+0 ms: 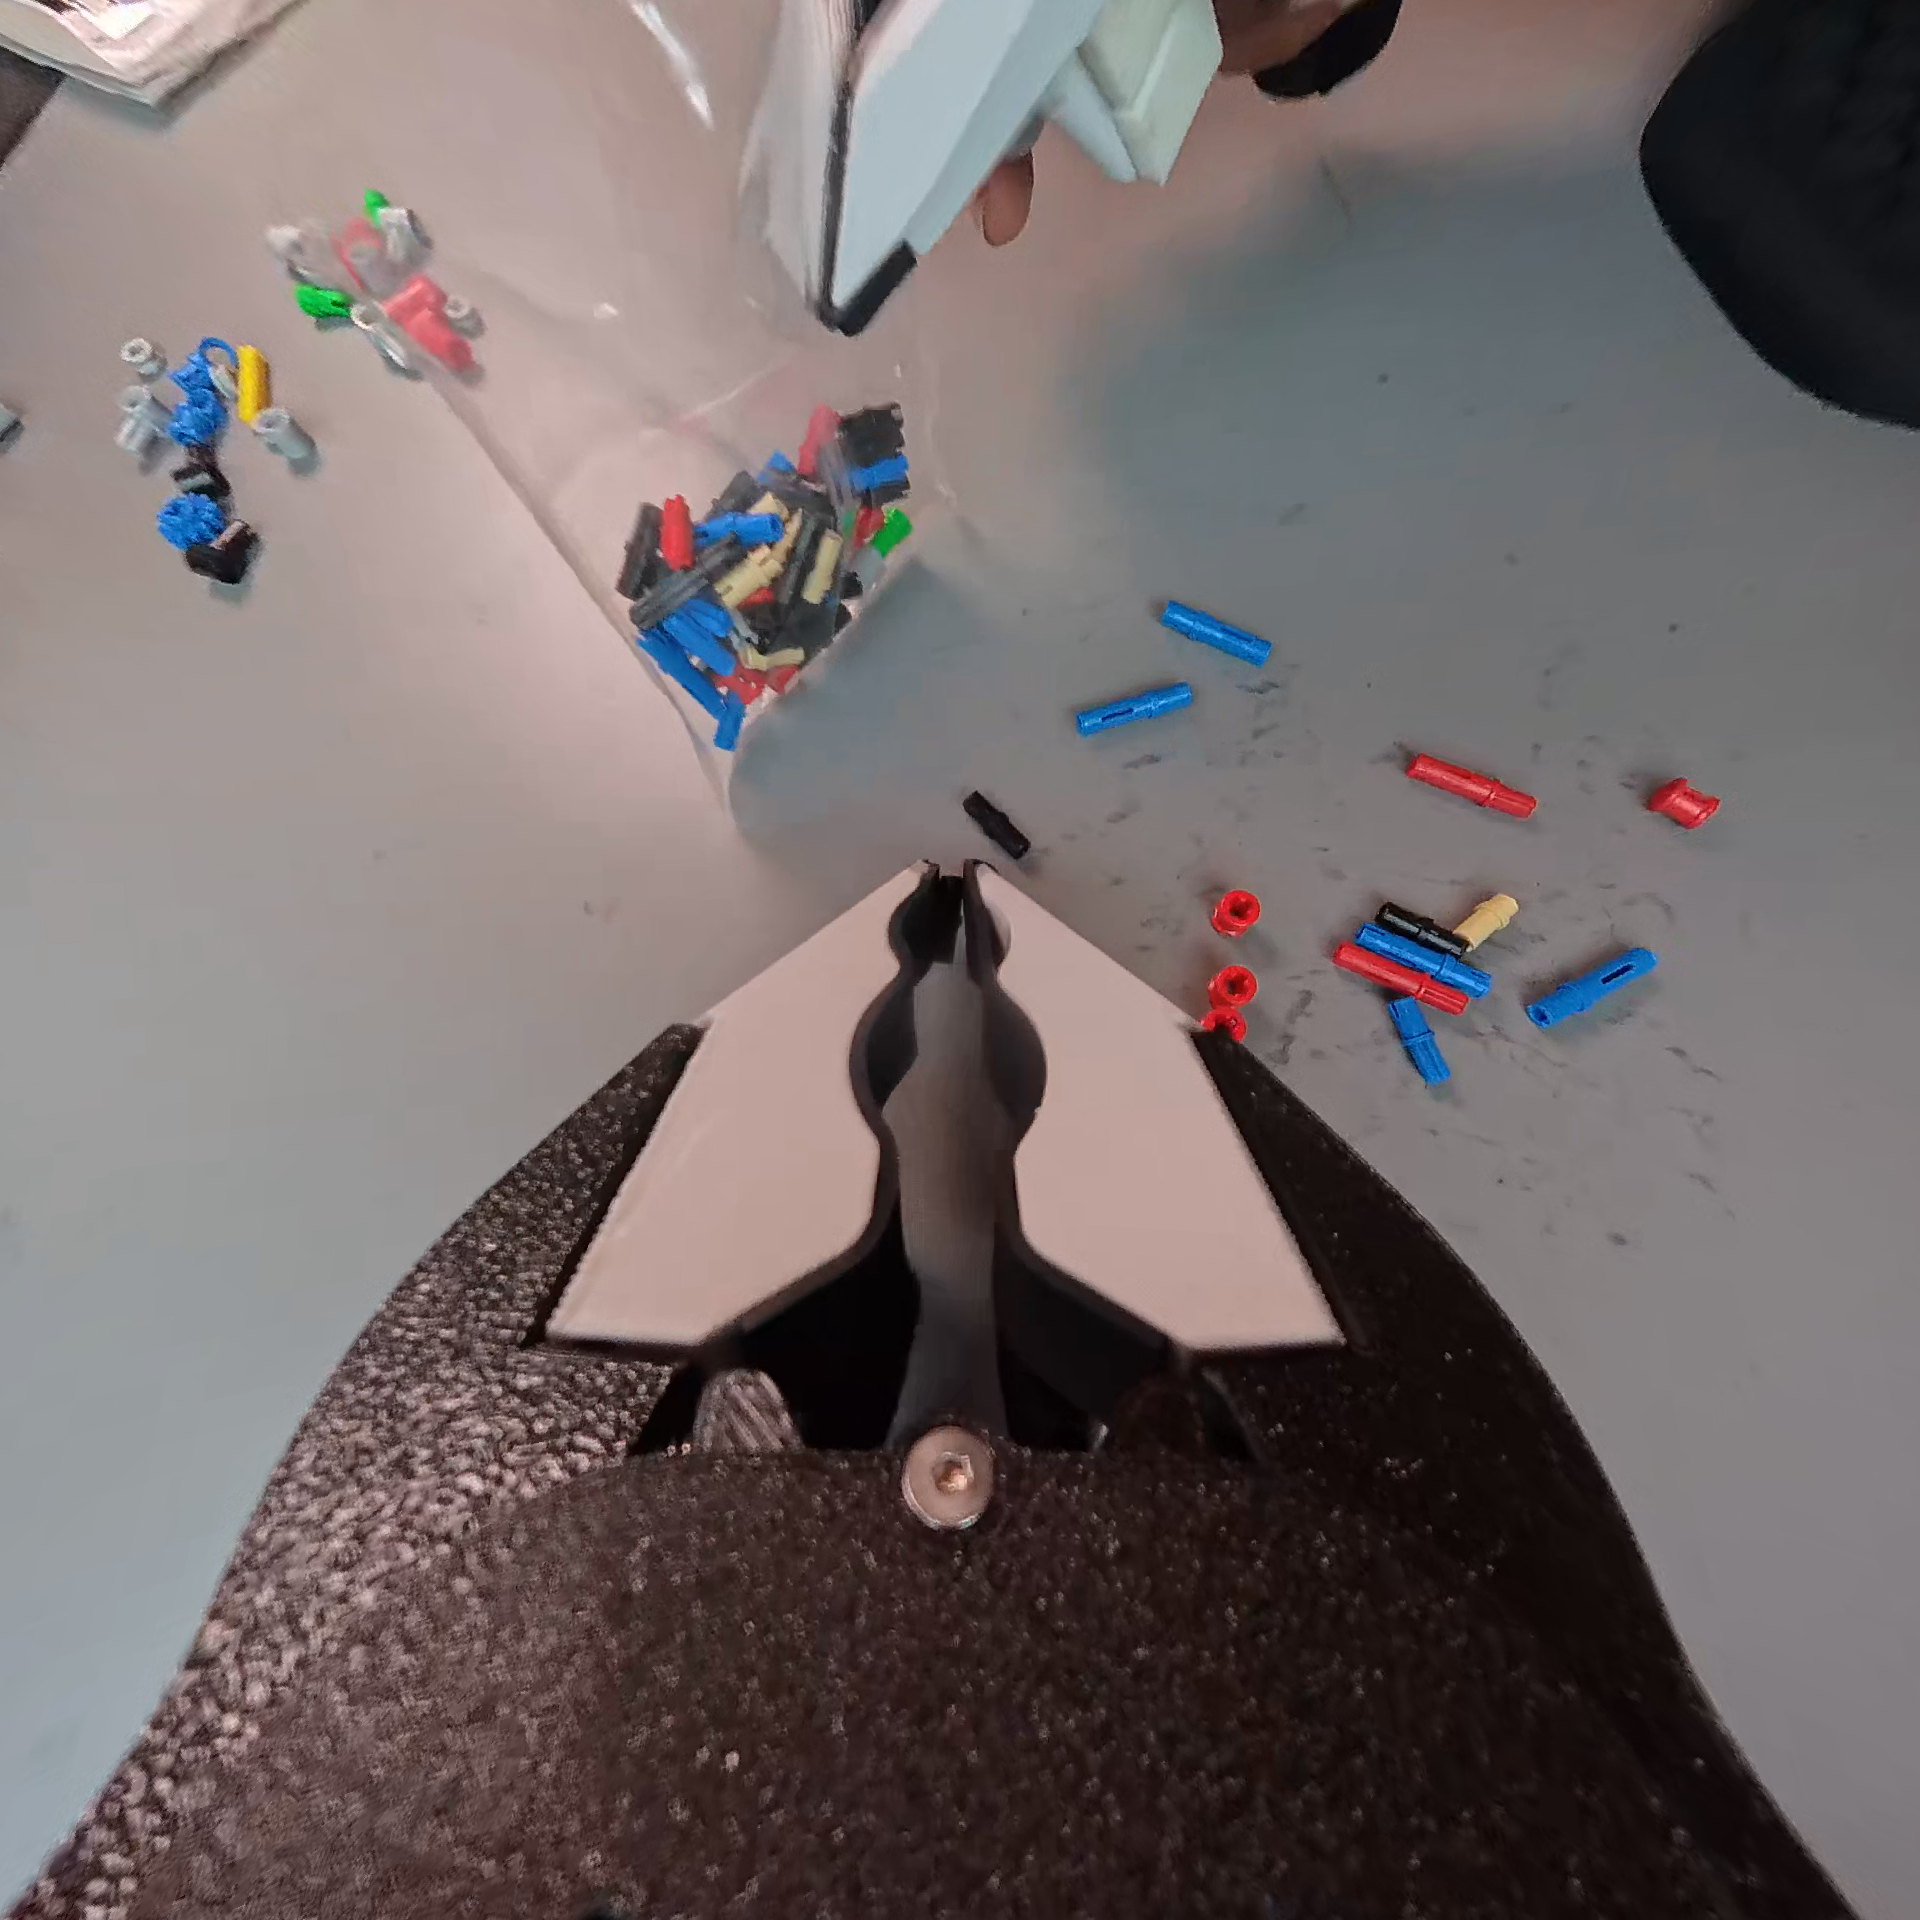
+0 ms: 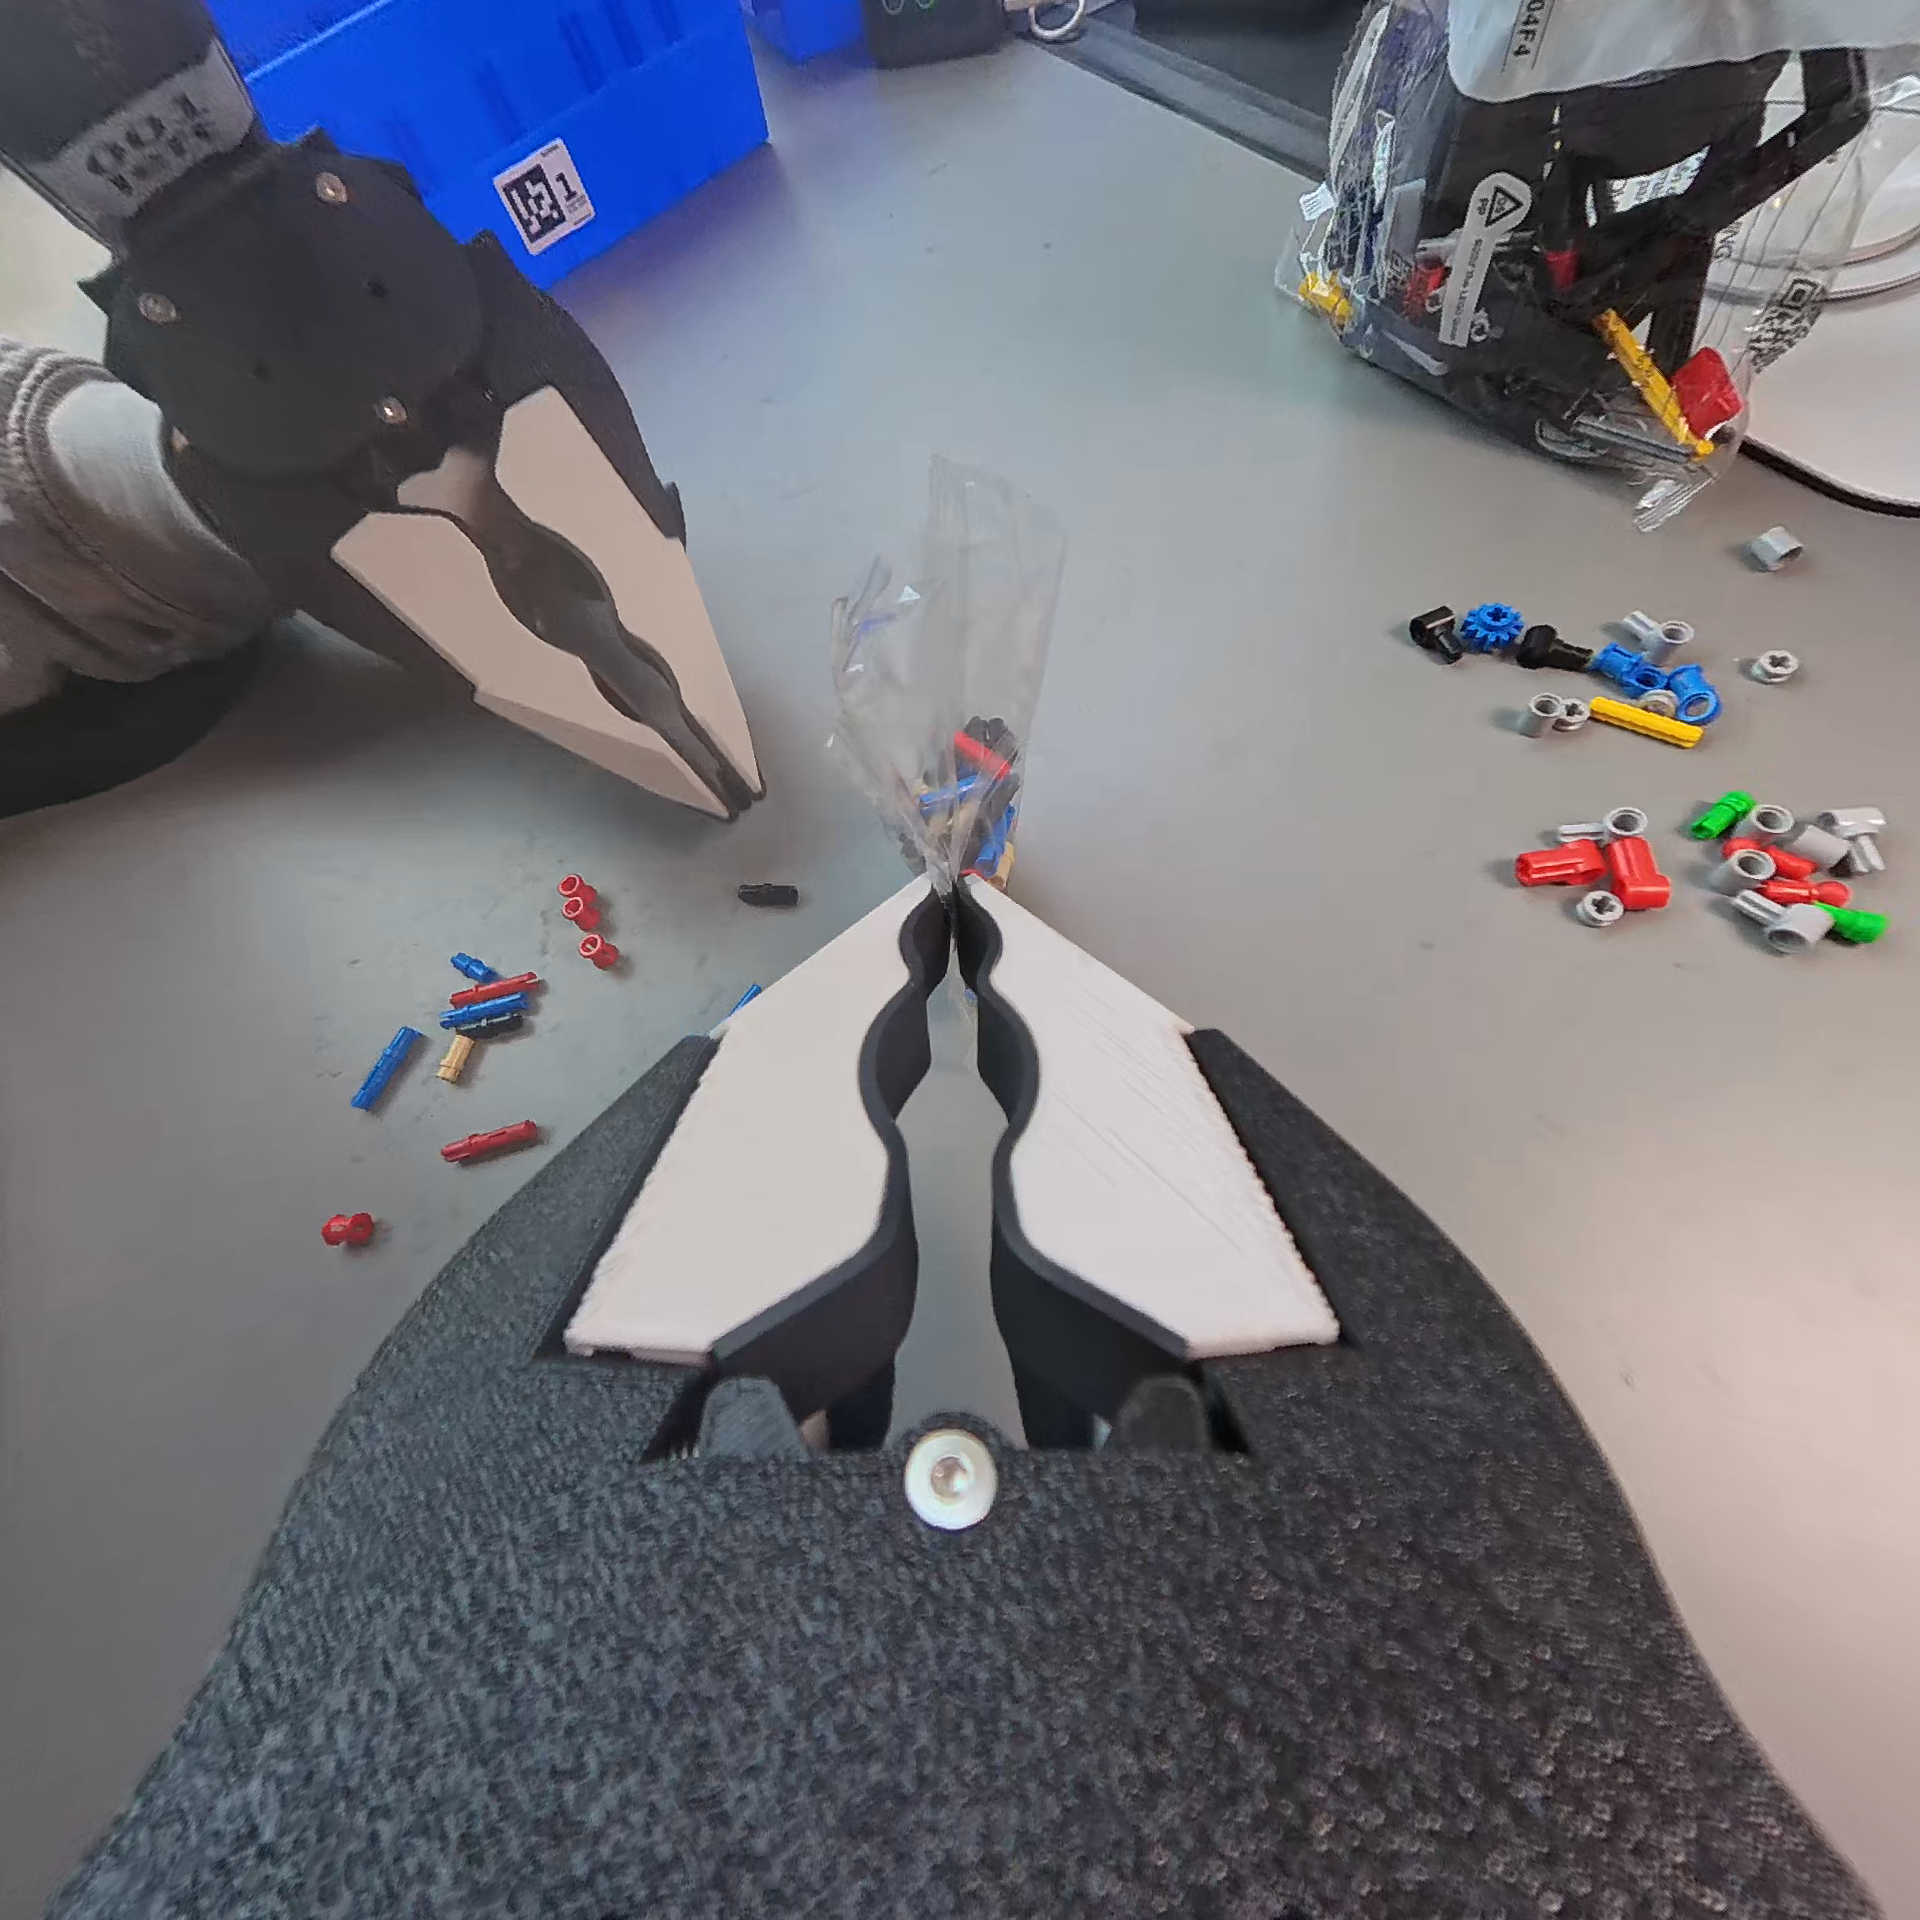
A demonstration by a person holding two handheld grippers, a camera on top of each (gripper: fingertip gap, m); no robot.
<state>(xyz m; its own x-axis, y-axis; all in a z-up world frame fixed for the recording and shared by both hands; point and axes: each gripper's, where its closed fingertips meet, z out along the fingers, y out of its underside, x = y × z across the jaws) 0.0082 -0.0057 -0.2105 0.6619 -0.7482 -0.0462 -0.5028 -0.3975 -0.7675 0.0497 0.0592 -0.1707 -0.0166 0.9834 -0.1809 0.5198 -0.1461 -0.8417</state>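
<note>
Grippers first: we see the right gripper [image 2: 954, 896] clenched on a crinkly clear bag [image 2: 951, 675] of small plastic pins, lifted off the grey table [image 2: 1143, 520]. Left gripper [image 1: 951, 871] tilts down w/ tips together, empty, just beside a stubby black pin [image 1: 995, 824]. Blue & red pins [image 1: 1397, 966] lie scattered nearby.

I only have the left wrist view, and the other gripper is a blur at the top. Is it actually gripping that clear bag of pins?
Observer: Yes. The right gripper is shut on the clear bag, pinching the plastic at its tips.
Operator: What's behind my left gripper?
Observer: A blue bin stands behind the left gripper.
Operator: Any other bags?
Observer: One larger clear bag of parts, top right in the right wrist view.
</note>
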